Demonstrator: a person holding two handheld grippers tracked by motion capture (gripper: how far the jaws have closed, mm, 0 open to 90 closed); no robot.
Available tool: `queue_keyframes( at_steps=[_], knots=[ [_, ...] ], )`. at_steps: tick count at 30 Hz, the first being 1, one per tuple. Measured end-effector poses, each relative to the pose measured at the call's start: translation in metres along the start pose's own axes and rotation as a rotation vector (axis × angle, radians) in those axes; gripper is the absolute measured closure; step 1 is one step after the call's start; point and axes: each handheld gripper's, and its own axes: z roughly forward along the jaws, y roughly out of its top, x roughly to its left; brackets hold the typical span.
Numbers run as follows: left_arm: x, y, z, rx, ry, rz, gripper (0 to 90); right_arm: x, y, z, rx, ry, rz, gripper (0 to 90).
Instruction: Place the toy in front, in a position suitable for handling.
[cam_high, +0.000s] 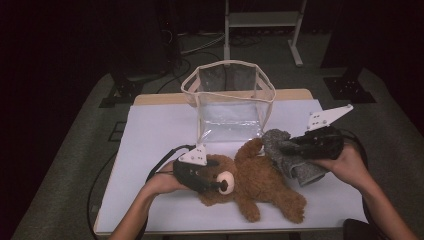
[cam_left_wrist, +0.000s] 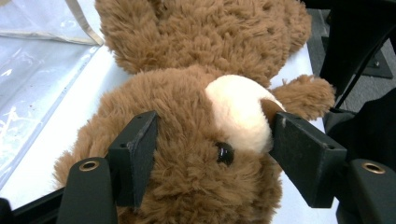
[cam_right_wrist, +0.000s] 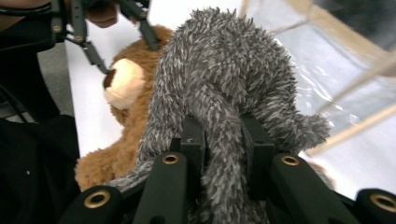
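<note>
Teddy bear and grey fuzzy toy in front of the clear bag
Left tool (cam_high: 212, 186) is clamped on the teddy bear (cam_high: 260, 182)'s head (bear lying on the counter (cam_high: 150, 145)), right tool (cam_high: 285, 147) pinches the grey fuzzy toy (cam_high: 290, 155) just beside the clear bag (cam_high: 230, 100)

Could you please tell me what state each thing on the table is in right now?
Brown teddy bear: lying on the table, head between the left gripper's jaws.
Grey plush toy: pinched and lifted, a fold clamped.
Clear bag: upright, top open, nothing visible inside.
Left gripper: jaws around the bear's head, pads against the fur.
Right gripper: shut on the grey plush toy.
Table: covered by a white sheet.
</note>
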Motion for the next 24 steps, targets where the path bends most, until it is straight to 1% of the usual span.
queue_keyframes(
  at_steps=[2, 4, 7, 9, 10, 11, 12, 13, 15, 16, 18, 20, 22, 24],
  knots=[
    [-0.001, 0.000, 0.000, 0.006, -0.002, 0.008, 31.5, -0.001, -0.005, 0.008, 0.013, 0.014, 0.009, 73.8],
    [-0.001, 0.001, 0.000, 0.009, -0.004, 0.003, 31.4, -0.001, -0.010, 0.024, 0.038, 0.037, 0.009, 73.8],
    [0.000, 0.005, -0.004, 0.017, 0.000, 0.010, 31.1, 0.002, -0.016, 0.051, 0.061, 0.081, 0.013, 73.7],
    [0.005, 0.009, -0.009, 0.007, -0.002, 0.007, 31.1, 0.006, -0.020, 0.062, 0.047, 0.102, 0.012, 73.7],
    [0.008, 0.011, -0.012, -0.009, -0.002, 0.003, 31.1, 0.008, -0.021, 0.064, 0.036, 0.110, 0.010, 73.8],
    [0.010, 0.013, -0.013, -0.030, -0.004, -0.012, 31.2, 0.011, -0.022, 0.064, 0.027, 0.117, 0.002, 73.9],
    [0.012, 0.014, -0.013, -0.033, -0.006, -0.017, 31.3, 0.014, -0.023, 0.064, 0.027, 0.119, -0.003, 74.0],
    [0.013, 0.016, -0.012, -0.017, -0.009, -0.009, 31.4, 0.017, -0.024, 0.063, 0.029, 0.120, -0.011, 74.0],
    [0.011, 0.016, -0.004, 0.028, -0.033, -0.003, 32.2, 0.021, -0.024, 0.059, 0.037, 0.121, -0.023, 74.0],
    [0.010, 0.016, -0.001, 0.023, -0.042, -0.011, 32.2, 0.021, -0.024, 0.055, 0.039, 0.118, -0.023, 74.0],
    [0.009, 0.016, -0.001, 0.023, -0.040, -0.012, 32.4, 0.018, -0.025, 0.044, 0.037, 0.110, -0.016, 74.1],
    [0.008, 0.015, -0.001, 0.029, -0.044, -0.011, 32.8, 0.014, -0.026, 0.031, 0.032, 0.083, -0.009, 74.0],
    [0.007, 0.014, -0.001, 0.030, -0.045, -0.017, 32.8, 0.009, -0.026, 0.015, 0.010, 0.057, 0.002, 74.1],
    [0.006, 0.014, -0.001, 0.031, -0.047, -0.014, 32.9, 0.006, -0.024, -0.001, 0.001, 0.023, 0.001, 74.0]
  ],
)
